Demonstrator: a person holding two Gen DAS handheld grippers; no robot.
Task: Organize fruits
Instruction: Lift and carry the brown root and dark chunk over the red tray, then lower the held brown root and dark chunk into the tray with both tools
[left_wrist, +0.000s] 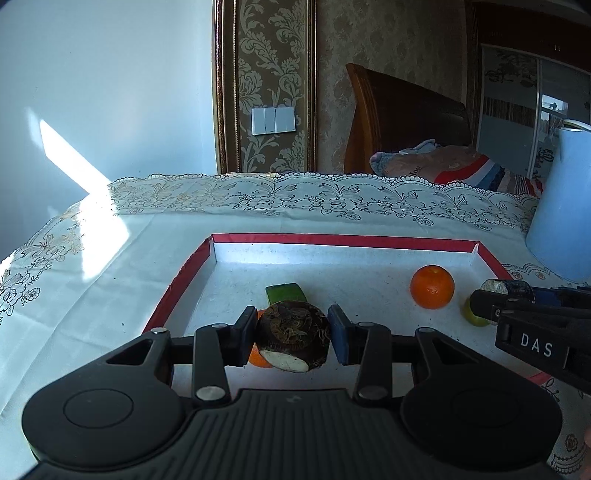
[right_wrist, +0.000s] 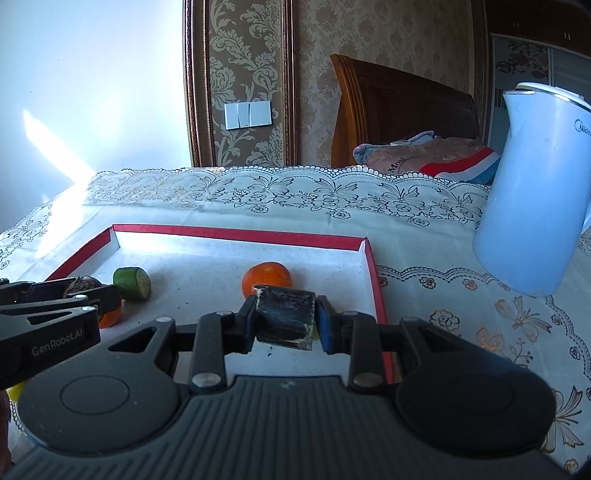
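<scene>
Fruits sit partly sorted in a red-rimmed tray (left_wrist: 177, 284) on the lace-covered tabletop (left_wrist: 92, 295): an orange (left_wrist: 432, 287) near the tray's far right corner, a green cut piece (right_wrist: 132, 283) toward its left side. The left hand-held gripper (left_wrist: 293, 334) clamps a brown, rough-skinned chunk (left_wrist: 293, 332) above the tray's near edge; the right hand-held gripper (right_wrist: 285, 320) grips a dark block-shaped piece (right_wrist: 286, 317). Both pieces apparently remain to be placed. A white kettle (right_wrist: 532, 192) stands beyond the tray's right side.
</scene>
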